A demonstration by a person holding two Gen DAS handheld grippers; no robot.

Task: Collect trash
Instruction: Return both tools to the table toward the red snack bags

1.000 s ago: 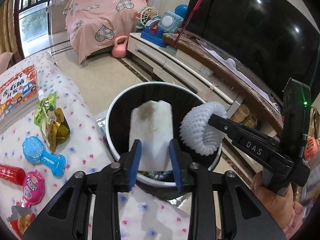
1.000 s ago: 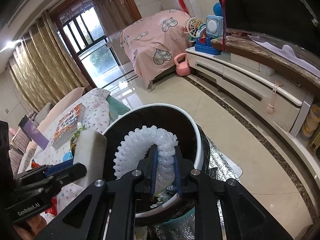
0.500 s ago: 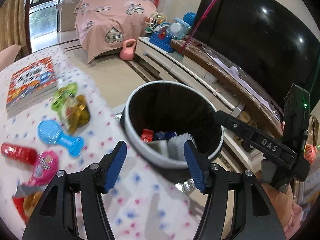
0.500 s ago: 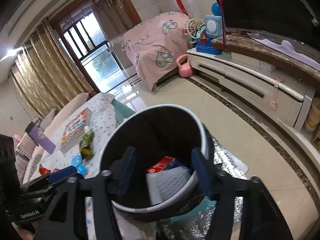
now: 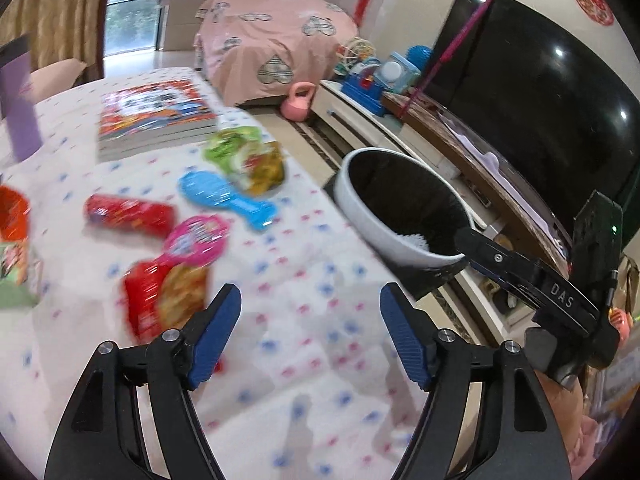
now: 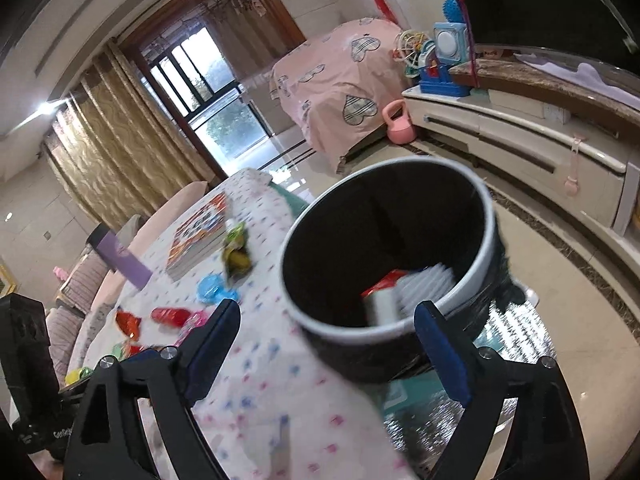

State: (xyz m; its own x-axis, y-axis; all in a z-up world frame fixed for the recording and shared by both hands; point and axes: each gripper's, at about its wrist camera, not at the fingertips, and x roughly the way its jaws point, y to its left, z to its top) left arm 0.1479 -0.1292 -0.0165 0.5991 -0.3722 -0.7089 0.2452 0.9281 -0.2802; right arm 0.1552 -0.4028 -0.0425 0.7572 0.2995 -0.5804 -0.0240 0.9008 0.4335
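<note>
Your left gripper (image 5: 310, 334) is opening with nothing between its jaws, over the table (image 5: 304, 240) beside the bin (image 5: 384, 228). Your right gripper (image 6: 326, 342) is opening too, empty, just in front of the bin.

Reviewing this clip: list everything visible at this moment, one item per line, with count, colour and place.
trash bin: one, white rim, black liner, beside the table.
foam net: one, white, inside the bin.
table: one, white dotted cloth.
book stack: one, red covers, far end of table.
snack pouch: one, green and yellow, next to the books.
blue toy: one, mid table.
red packet: one, left of the blue toy.
pink packet: one, nearer the camera.
red snack bag: one, blurred, nearest the left claw.
kettlebell: one, pink, on the floor.
television: one, black.
left claw: opening, nothing between the jaws.
right claw: opening, empty.
</note>
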